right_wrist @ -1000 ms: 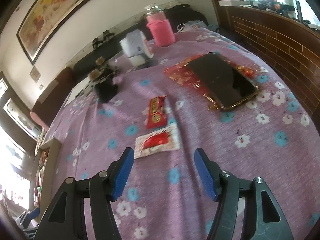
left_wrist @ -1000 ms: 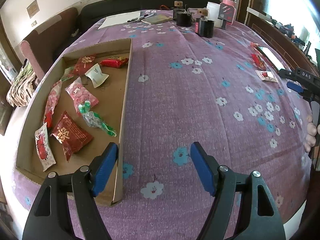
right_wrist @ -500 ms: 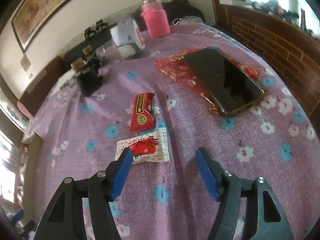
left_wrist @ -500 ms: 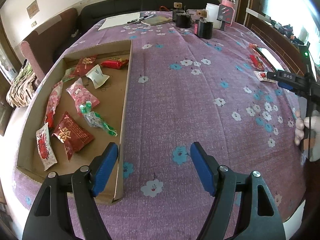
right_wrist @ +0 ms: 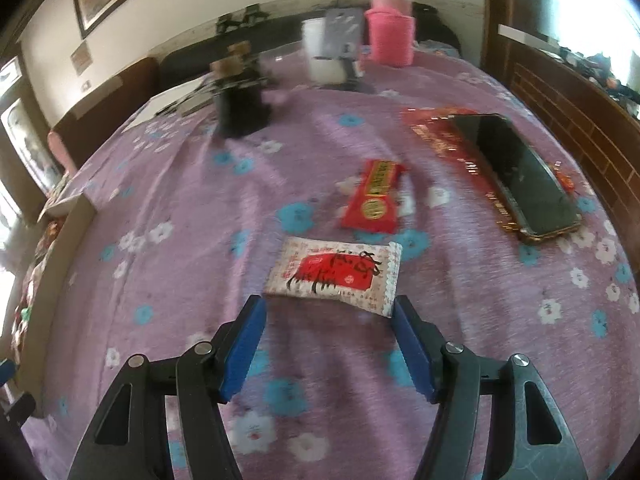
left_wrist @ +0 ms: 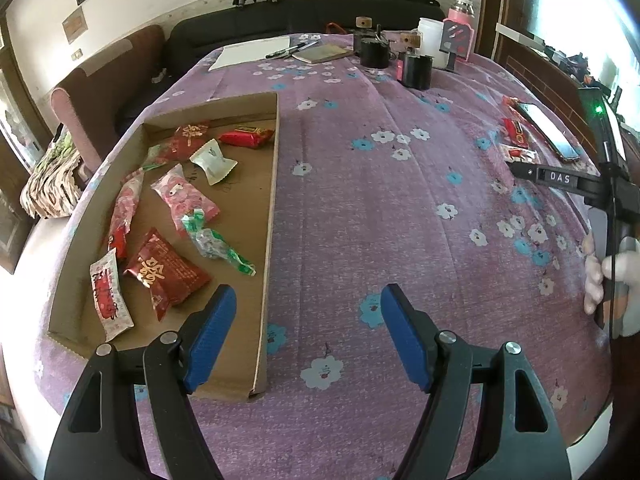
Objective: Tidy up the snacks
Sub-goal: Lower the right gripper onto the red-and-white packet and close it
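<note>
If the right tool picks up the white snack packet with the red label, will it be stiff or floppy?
The white snack packet is probably light and slightly floppy: it is a thin, flat sealed wrapper. Its glossy film may slip. It lies flat, so rolling is unlikely.

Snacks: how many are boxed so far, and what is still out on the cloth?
Done: about nine packets lie in the cardboard tray. In hand: nothing; the right gripper, open, lines up on the white-and-red packet. Left: that packet and the red packet. The left gripper is open and empty.

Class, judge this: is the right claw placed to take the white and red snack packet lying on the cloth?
Probably yes. The right claw is open, and the white and red packet lies flat just beyond its tips with nothing between.
</note>
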Motion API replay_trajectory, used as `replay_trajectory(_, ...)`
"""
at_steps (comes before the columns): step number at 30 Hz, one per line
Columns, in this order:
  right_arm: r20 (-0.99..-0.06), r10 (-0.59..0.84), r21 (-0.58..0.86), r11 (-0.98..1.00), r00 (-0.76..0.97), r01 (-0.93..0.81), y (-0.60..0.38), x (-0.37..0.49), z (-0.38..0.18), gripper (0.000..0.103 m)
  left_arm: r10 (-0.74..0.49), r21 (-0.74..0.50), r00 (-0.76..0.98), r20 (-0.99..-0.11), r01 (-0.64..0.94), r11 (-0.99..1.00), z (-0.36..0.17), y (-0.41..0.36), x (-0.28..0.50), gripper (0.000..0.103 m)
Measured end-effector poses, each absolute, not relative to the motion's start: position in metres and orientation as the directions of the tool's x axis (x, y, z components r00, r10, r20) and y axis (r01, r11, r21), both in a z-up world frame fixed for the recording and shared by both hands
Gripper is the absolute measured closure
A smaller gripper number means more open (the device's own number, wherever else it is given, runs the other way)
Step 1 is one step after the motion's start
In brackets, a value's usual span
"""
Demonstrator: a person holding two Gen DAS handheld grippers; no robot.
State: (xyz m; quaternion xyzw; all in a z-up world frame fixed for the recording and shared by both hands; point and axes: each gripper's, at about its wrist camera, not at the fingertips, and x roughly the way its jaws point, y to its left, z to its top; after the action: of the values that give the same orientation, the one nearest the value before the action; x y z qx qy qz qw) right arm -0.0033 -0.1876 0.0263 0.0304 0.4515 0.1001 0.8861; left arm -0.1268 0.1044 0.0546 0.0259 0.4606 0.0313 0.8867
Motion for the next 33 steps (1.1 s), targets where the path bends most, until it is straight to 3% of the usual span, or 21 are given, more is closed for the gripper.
replay_trajectory(11, -0.784, 0.371, 0.195, 0.909, 0.498, -0.369, -0.147, -0.041, 0.039, 0.036, 0.085, 0.080, 0.586, -0.806, -0.035, 0.996, 0.059, 0.108, -0.129, 0.028)
replay_trajectory(17, -0.686, 0.310, 0.252, 0.950, 0.658, -0.184, -0.225, -0.054, 0.082, 0.036, 0.063, 0.034, 0.608, -0.792, -0.059, 0.998, 0.065, 0.120, -0.129, 0.028)
replay_trajectory(22, -0.700, 0.233, 0.264, 0.963, 0.675, -0.059, -0.267, -0.045, 0.078, 0.035, 0.030, 0.006, 0.618, -0.785, -0.041, 0.999, 0.066, 0.119, -0.130, 0.028)
replay_trajectory(33, -0.761, 0.345, 0.284, 0.938, 0.549, -0.197, -0.197, 0.015, 0.030, 0.037, 0.002, -0.016, 0.658, -0.753, -0.021, 1.000, 0.080, 0.116, -0.139, 0.028)
